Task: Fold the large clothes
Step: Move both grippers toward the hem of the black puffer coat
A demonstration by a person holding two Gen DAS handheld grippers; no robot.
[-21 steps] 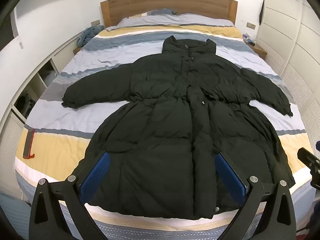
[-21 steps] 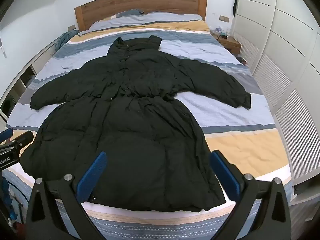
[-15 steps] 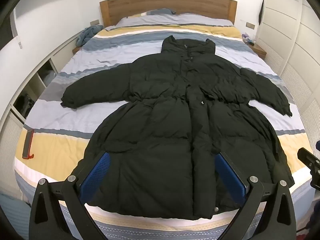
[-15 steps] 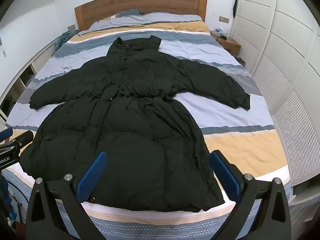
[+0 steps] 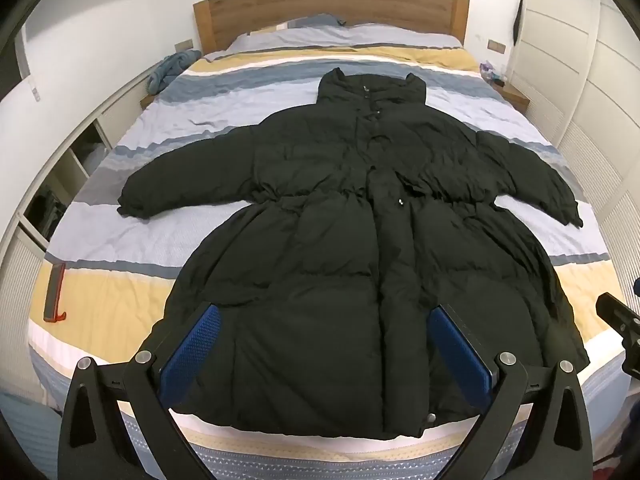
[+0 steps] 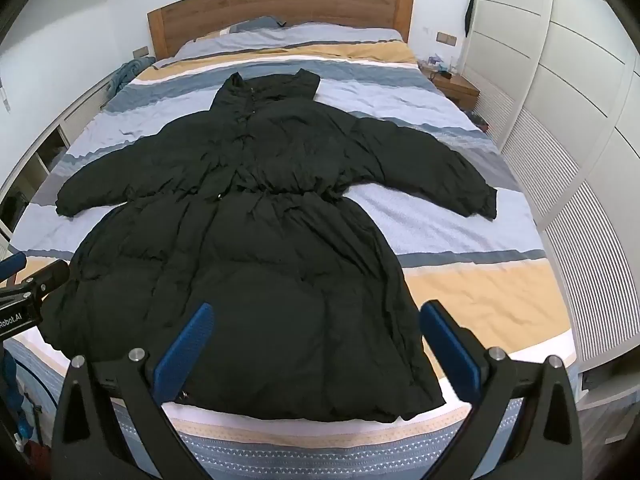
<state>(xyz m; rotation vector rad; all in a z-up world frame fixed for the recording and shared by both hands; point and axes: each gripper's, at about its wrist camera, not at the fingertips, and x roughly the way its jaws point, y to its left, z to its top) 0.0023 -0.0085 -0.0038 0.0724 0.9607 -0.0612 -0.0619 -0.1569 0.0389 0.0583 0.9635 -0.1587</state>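
A long black puffer coat (image 5: 340,248) (image 6: 260,248) lies flat, front up, on the striped bed (image 5: 120,312) (image 6: 480,292). Its collar points at the headboard, both sleeves are spread sideways and its hem reaches the foot edge. My left gripper (image 5: 325,320) hovers above the hem, open, with nothing between its blue pads. My right gripper (image 6: 316,318) hangs over the hem's right half, also open and empty. Each gripper shows at the edge of the other's view.
A wooden headboard (image 5: 332,8) and pillows close the far end. White wardrobe doors (image 6: 560,80) run along the right, low shelving (image 5: 52,184) along the left. A grey and red flat object (image 5: 54,292) lies on the bed's left edge. A nightstand (image 6: 456,88) stands at the far right.
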